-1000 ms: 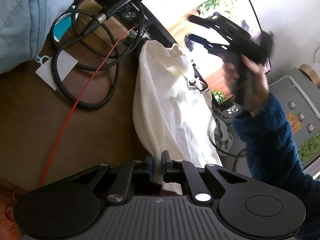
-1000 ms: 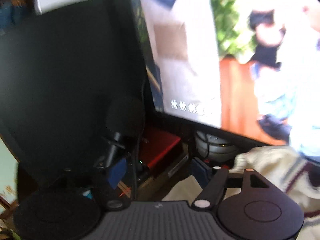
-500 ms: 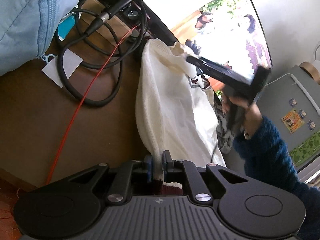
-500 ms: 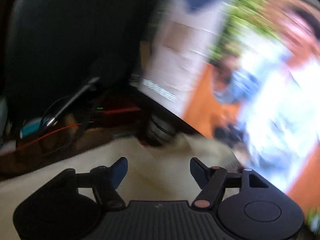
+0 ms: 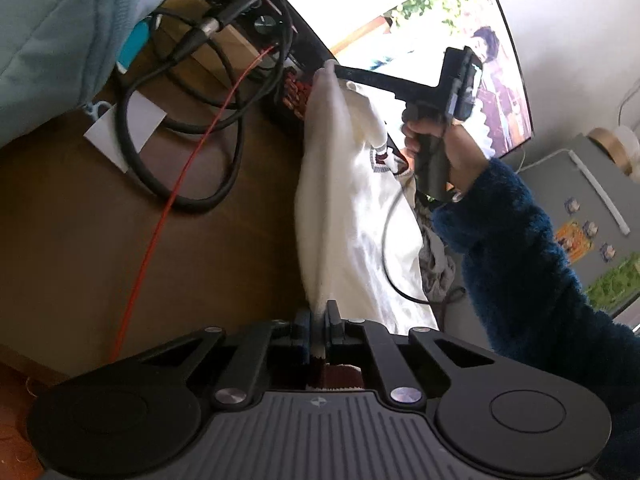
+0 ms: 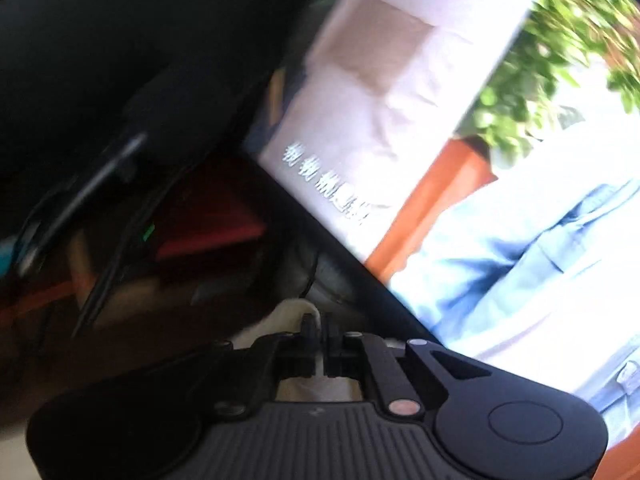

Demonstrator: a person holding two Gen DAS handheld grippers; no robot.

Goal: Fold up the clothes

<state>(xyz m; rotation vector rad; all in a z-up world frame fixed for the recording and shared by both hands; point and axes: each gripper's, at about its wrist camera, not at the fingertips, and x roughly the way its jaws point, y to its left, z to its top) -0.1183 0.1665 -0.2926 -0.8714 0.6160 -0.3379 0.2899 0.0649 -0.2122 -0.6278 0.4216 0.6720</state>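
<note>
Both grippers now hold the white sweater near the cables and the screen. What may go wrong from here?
1. The sweater lies beside the black cables and red wire; lifting may drag them.
2. The right gripper pinches only a corner; it may slip.
3. It works close to the screen and may hit it.

1. Your left gripper (image 5: 318, 322) is clamped on the near edge of the cream-white knitted sweater (image 5: 340, 200), which has a dark red trim at the pinched hem.
2. The sweater runs away from you across the brown wooden desk (image 5: 80, 232) to your right gripper (image 5: 334, 70), whose fingertips meet the cloth at its far corner.
3. Your right hand (image 5: 444, 148), in a fuzzy dark blue sleeve (image 5: 520, 248), grips that tool's handle.
4. Left of the sweater lie looped black cables (image 5: 180, 128) and a thin red wire (image 5: 168, 208).
5. A curved lit monitor (image 5: 420, 24) stands behind.
</note>
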